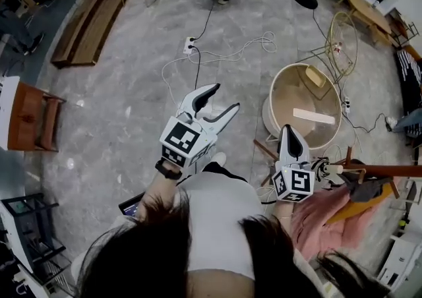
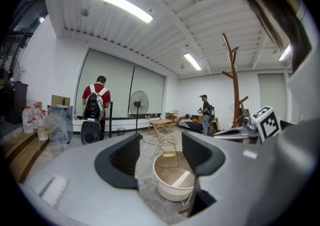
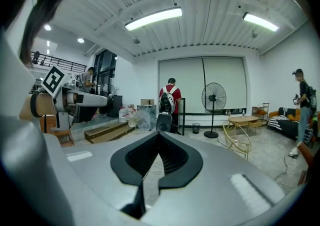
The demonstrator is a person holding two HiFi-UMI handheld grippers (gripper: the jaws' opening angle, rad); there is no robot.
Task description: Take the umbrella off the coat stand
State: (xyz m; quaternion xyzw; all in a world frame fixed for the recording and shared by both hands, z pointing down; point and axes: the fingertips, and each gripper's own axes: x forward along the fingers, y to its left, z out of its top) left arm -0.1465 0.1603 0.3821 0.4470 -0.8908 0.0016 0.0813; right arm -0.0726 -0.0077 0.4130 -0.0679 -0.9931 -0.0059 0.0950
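Seemingly the reach has not begun: the left gripper (image 1: 224, 97) has its jaws apart and empty, the right gripper (image 1: 289, 133) has them closed on nothing. The coat stand (image 1: 389, 171) sits at lower right. The umbrella presumably hangs there, though I cannot single it out. Next, the right jaws must open and swing toward it.

Showing white shells with black jaw linings on the left gripper (image 1: 224, 97) and the right gripper (image 1: 288, 130), both bearing black-and-white square markers. Spreading pale grey with cloudy marbling over the floor (image 1: 132, 105), streaking white in the cables (image 1: 231, 49). Glowing cream inside and white outside on the round tub (image 1: 287, 92). Running reddish brown along the coat stand (image 1: 389, 171). Hanging as pink cloth (image 1: 316, 221) and orange cloth (image 1: 359, 203). Standing out red, with a grey-white backpack, on the distant person (image 2: 95, 101). Gleaming yellow-gold on the wire chair (image 1: 344, 39).
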